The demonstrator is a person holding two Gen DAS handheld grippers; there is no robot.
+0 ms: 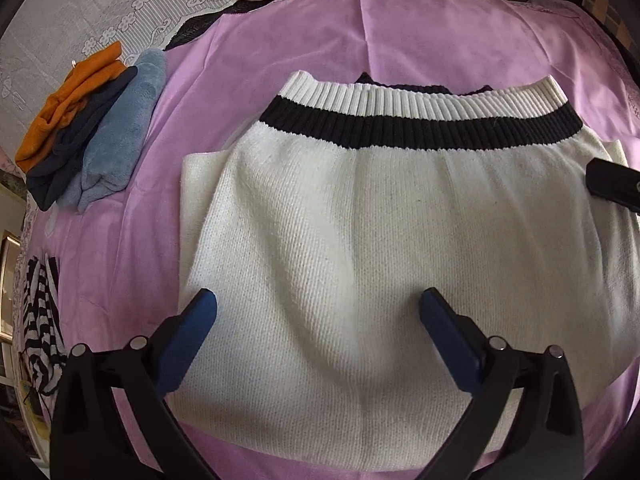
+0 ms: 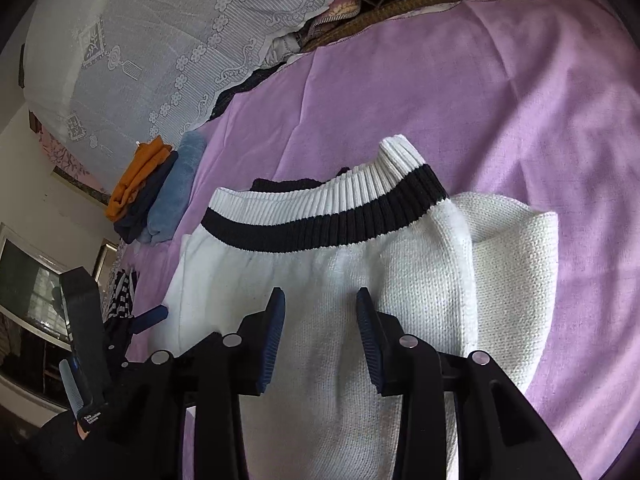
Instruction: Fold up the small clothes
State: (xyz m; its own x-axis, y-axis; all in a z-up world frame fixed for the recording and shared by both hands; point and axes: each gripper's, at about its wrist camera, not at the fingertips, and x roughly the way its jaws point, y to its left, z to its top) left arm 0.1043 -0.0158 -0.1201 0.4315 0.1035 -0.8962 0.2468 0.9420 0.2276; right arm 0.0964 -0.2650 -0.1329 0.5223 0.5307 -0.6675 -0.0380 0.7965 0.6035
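Observation:
A white knit sweater (image 1: 400, 220) with a black and white ribbed hem (image 1: 420, 120) lies folded on the purple sheet (image 1: 440, 32). It also shows in the right wrist view (image 2: 380, 280), with a folded part sticking out on the right (image 2: 516, 272). My left gripper (image 1: 318, 306) is open wide and empty, over the sweater's near part. My right gripper (image 2: 320, 300) is open with a narrower gap and empty, over the sweater's middle. A tip of the right gripper shows at the right edge of the left wrist view (image 1: 612, 182).
A stack of folded clothes, orange, navy and light blue (image 1: 88, 128), lies at the left of the sheet, also in the right wrist view (image 2: 156, 192). A black and white striped garment (image 1: 40, 320) lies at the near left. A lace-covered pillow (image 2: 160, 40) is behind.

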